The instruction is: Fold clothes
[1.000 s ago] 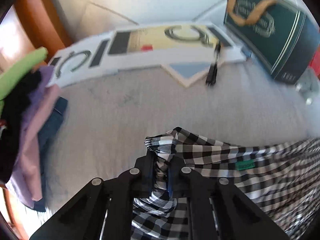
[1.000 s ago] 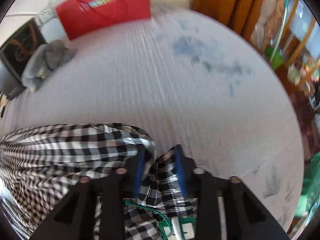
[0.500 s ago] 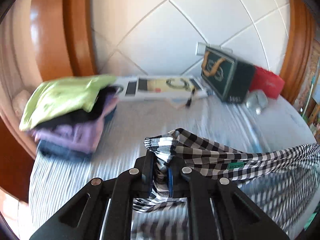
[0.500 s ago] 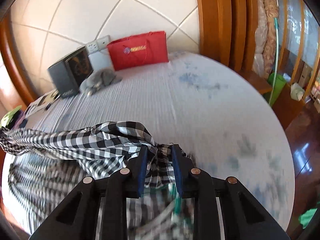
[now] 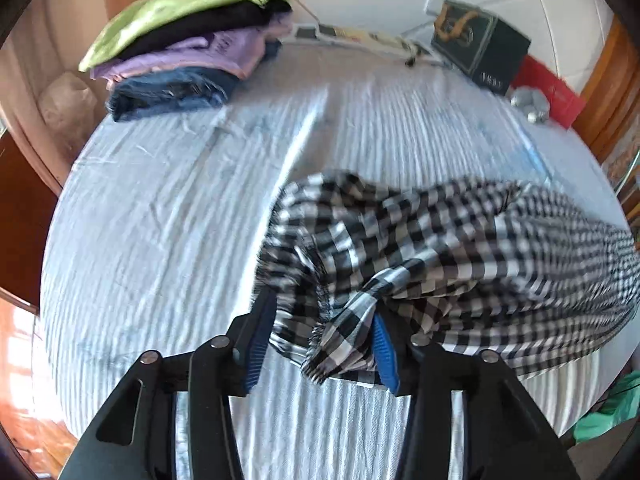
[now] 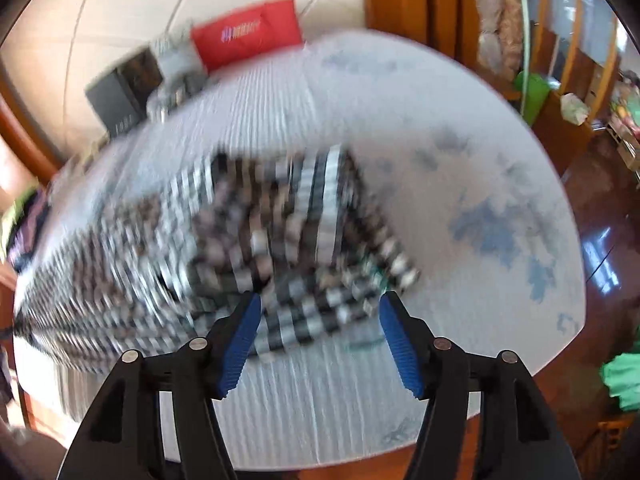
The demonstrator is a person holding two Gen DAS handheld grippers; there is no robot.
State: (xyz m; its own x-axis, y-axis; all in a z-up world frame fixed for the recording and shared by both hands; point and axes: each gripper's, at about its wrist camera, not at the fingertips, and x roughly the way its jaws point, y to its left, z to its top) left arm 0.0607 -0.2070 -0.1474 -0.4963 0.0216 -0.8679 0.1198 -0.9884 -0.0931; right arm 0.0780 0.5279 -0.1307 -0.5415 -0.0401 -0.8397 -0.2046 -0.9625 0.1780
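Observation:
A black-and-white checked garment (image 5: pixel 420 248) lies bunched on the striped bed sheet (image 5: pixel 168 220). My left gripper (image 5: pixel 320 340) is open, its blue-padded jaws wide apart; a corner of the garment hangs loose between them. In the right wrist view the garment (image 6: pixel 256 232) is blurred and spread out on the bed. My right gripper (image 6: pixel 320 320) is open just above its near edge, holding nothing.
A stack of folded clothes (image 5: pixel 188 44), green on top and denim at the bottom, sits at the bed's far left. A dark box (image 5: pixel 480 52), a red bag (image 6: pixel 248 36) and a grey object (image 5: pixel 528 100) stand by the headboard. Wooden floor (image 6: pixel 600 248) lies right of the bed.
Both grippers have opened and let go of the checked garment, which has dropped onto the bed. Both cameras now sit higher and look down on the sheet.

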